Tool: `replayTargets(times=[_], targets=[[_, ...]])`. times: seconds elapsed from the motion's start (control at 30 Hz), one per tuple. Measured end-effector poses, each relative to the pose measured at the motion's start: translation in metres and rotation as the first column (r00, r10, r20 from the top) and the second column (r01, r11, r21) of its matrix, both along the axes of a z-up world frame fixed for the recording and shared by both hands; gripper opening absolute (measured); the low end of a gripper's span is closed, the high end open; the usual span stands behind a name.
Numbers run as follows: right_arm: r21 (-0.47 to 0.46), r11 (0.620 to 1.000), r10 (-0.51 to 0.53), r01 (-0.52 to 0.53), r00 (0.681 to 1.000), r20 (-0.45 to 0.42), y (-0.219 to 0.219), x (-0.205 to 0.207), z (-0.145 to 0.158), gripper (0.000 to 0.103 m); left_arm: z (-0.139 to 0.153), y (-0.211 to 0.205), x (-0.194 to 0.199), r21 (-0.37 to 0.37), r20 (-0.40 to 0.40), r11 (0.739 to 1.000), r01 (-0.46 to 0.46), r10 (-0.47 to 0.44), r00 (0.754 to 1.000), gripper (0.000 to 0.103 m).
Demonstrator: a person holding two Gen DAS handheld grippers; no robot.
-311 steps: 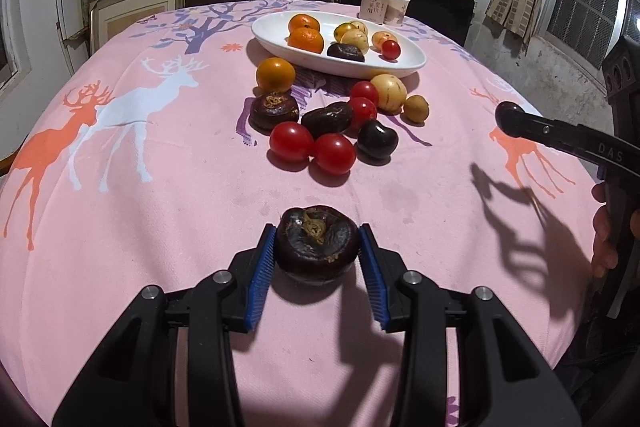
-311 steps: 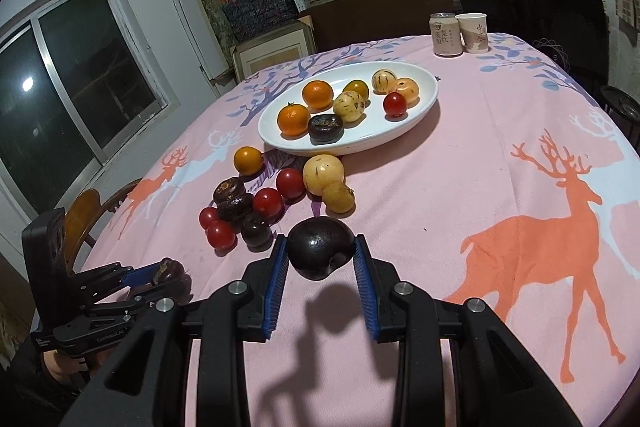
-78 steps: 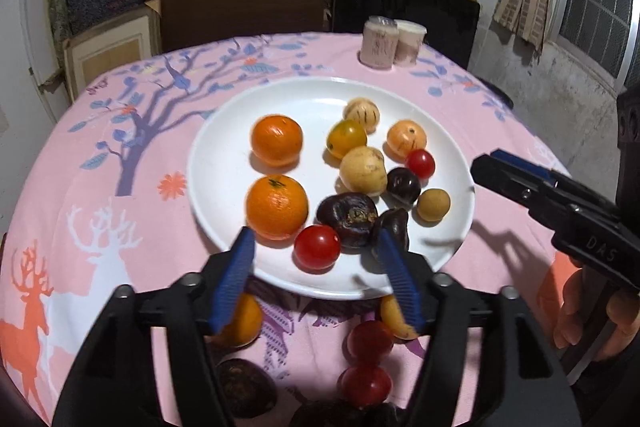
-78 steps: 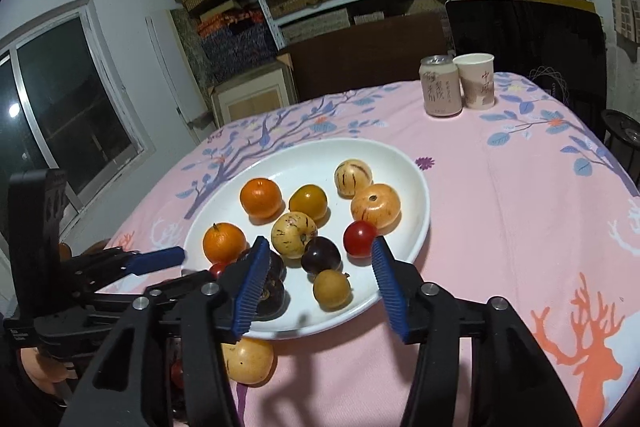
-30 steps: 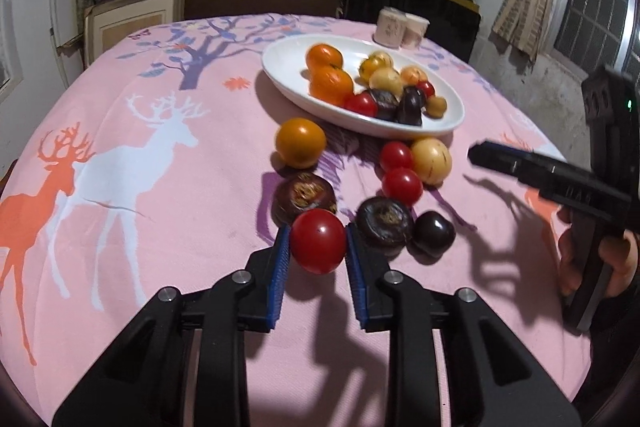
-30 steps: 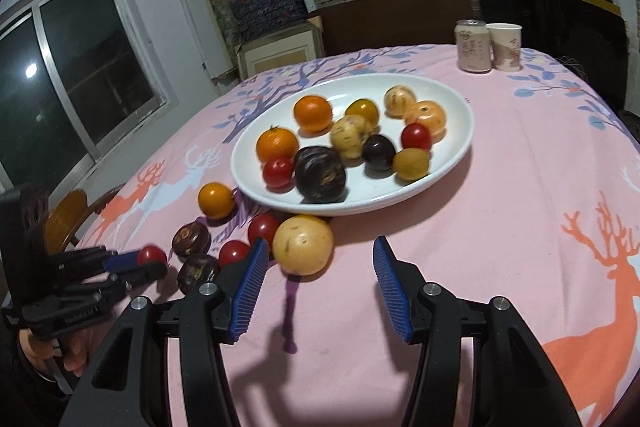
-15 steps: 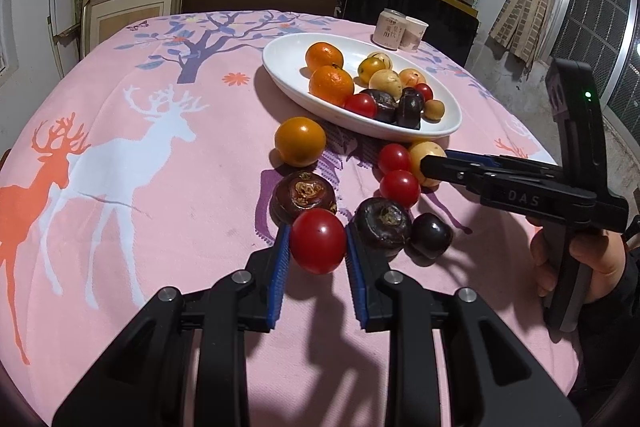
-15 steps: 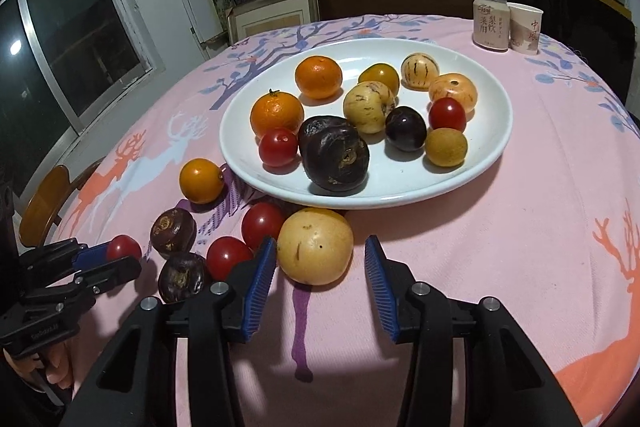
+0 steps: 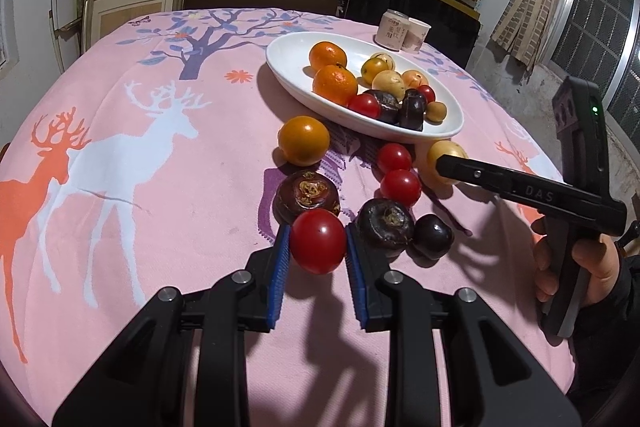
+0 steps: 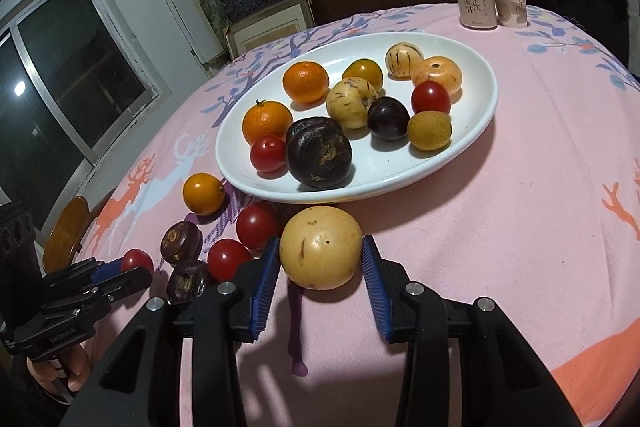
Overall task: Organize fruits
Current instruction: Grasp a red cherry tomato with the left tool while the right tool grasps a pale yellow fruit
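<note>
Left hand-held gripper (image 9: 318, 254) is clamped on a red tomato (image 9: 318, 241), pads tight on both sides, fruit sitting low over the pink surface (image 9: 140, 187) just in front of the two dark wrinkled fruits (image 9: 306, 195)

Right hand-held gripper (image 10: 320, 277) has just been closing and now brackets the big yellow fruit (image 10: 321, 247), which lies on the cloth right at the near rim of the white plate (image 10: 486, 107). Left pad looks on the skin; the right pad is at the fruit's edge, and I can't tell if it presses yet

Step as I read it: get both loose pieces onto the plate with the rest

How to do it well:
- finish the right squeeze across the widest part of the yellow fruit; it's round and smooth, so an off-centre pinch will likely squirt it toward the plate rim
- lift straight up before travelling, the rim is right in front
- keep the tomato grip as is, more force risks splitting it
- set down in the open front-right patch of the plate, not on top of the dark fruit (image 10: 319, 157) or the oranges
- move one at a time so the two tools don't cross; several tomatoes and an orange remain on the cloth
</note>
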State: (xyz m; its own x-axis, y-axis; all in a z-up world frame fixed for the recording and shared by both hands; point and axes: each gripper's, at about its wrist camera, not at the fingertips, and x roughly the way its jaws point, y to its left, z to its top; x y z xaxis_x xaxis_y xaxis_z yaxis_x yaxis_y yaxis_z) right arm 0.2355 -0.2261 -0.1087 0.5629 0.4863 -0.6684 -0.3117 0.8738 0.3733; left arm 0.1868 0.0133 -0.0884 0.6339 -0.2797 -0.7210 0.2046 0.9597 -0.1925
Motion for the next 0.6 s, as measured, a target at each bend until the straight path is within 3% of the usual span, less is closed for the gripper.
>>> replayTargets(times=[0.6], targets=[[0.062, 0.998, -0.013, 0.009, 0.998, 0.055, -0.017, -0.013, 0.014, 0.042, 0.004, 0.001, -0.006, 0.018, 0.035, 1.0, -0.019, 0.019, 0.999, 0.026]])
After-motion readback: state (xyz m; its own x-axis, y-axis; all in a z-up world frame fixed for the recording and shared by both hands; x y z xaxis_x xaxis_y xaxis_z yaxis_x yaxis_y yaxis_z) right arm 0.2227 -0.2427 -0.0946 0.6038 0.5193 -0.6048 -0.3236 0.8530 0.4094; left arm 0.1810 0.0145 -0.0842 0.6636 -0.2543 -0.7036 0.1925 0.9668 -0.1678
